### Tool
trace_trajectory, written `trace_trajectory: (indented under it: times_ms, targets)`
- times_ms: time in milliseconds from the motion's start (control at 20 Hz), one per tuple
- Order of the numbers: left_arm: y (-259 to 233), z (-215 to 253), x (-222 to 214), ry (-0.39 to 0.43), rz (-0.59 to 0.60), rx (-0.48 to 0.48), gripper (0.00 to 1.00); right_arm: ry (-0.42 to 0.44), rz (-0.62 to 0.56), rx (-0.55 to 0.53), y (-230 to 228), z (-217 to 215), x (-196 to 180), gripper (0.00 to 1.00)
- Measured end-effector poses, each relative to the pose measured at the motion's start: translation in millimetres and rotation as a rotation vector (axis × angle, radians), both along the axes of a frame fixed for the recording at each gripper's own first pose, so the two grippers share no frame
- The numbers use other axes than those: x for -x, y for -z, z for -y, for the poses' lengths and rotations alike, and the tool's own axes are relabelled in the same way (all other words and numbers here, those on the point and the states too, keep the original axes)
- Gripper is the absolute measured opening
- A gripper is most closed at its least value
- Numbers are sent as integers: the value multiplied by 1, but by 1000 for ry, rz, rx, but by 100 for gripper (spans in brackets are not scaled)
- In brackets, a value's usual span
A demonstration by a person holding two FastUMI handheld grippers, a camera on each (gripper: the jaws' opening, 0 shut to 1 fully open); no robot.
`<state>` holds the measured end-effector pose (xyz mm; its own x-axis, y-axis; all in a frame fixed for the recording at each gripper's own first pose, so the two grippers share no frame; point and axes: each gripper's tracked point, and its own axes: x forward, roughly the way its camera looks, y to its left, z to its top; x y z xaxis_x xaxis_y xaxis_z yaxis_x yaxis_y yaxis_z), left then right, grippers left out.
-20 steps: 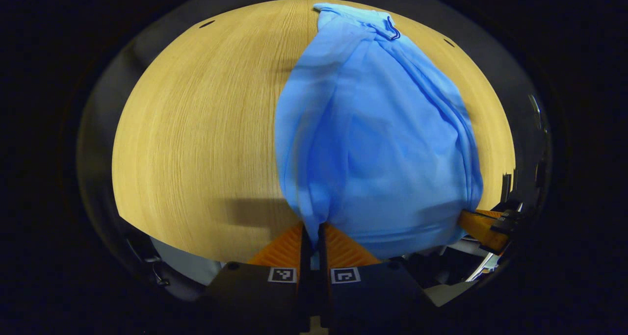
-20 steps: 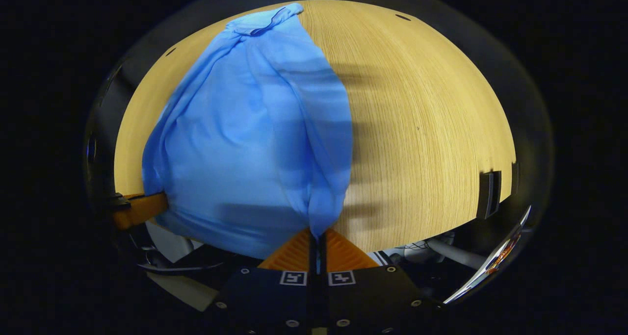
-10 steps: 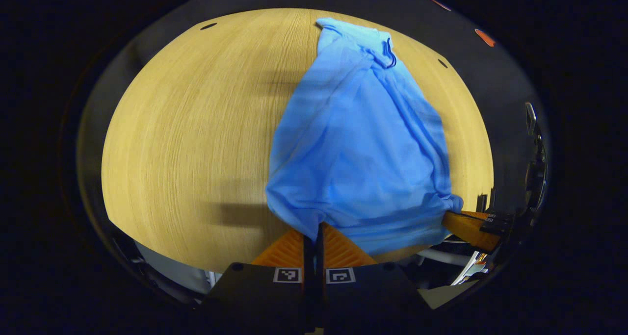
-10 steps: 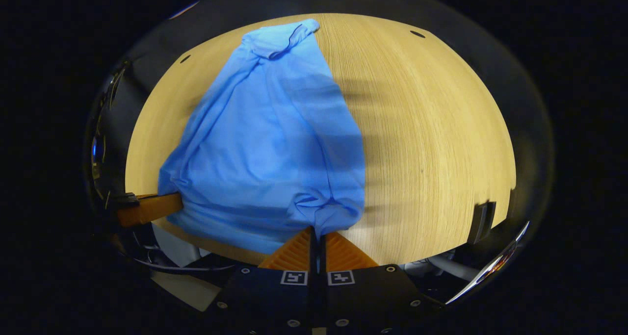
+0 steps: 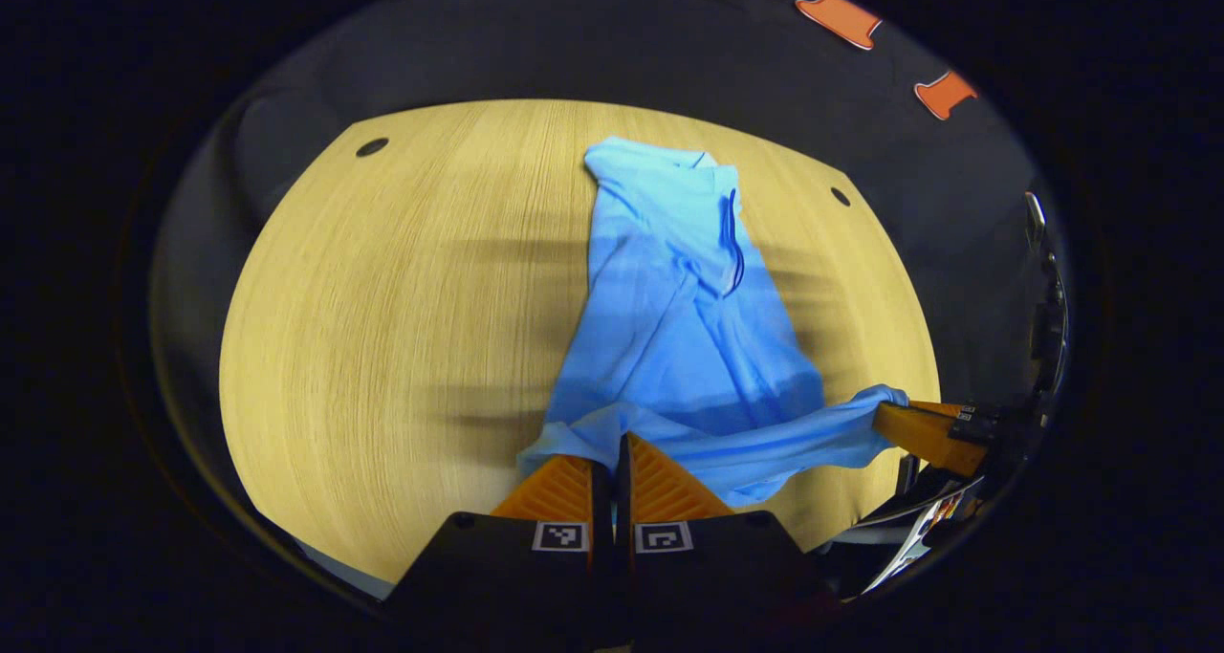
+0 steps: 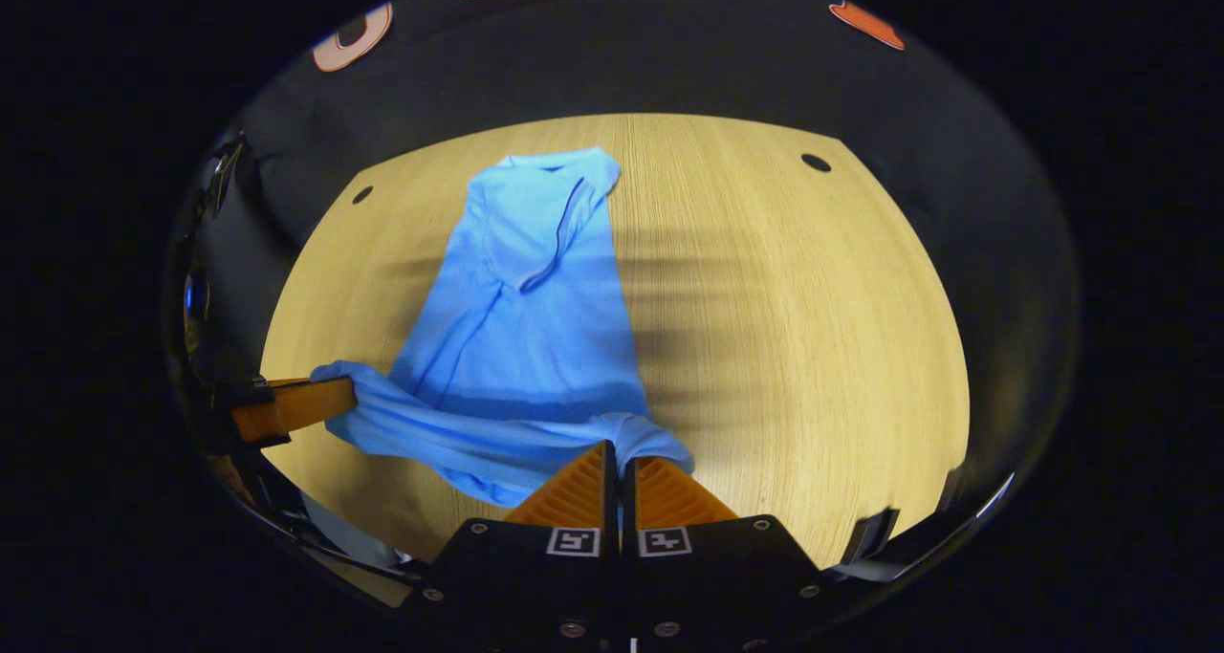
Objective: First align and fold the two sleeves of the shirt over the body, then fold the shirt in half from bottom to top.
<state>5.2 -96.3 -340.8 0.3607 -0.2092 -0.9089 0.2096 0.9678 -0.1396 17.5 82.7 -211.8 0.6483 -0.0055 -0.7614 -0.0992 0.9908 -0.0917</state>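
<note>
The shirt point(image 5: 684, 328)'s near hem vanishes between each claw's closed fingers.

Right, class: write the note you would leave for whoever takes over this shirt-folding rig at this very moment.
Left tool: shut on the shirt at one corner of its near edge.
Right tool: shut on the other corner of that edge.
The shirt lies long and narrow on the table, collar at the far end; the near edge hangs raised between the two tools.
Done: the shirt looks narrowed to a strip, so the sleeves seem folded in.
Left: carry the near edge to the collar, lay it flat, let go.
</note>
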Motion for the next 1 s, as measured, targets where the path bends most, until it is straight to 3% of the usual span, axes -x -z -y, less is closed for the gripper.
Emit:
trace_trajectory:
  times_ms: [650, 1000]
  targets:
    - [-56, 22, -202, -1, 198, 28, 4, -38, 212, 19, -97, -28, -160, 0]
    - [-15, 21, -277, 13, 220, -35, 4, -39, 197, -14, -67, -40, -233, 0]
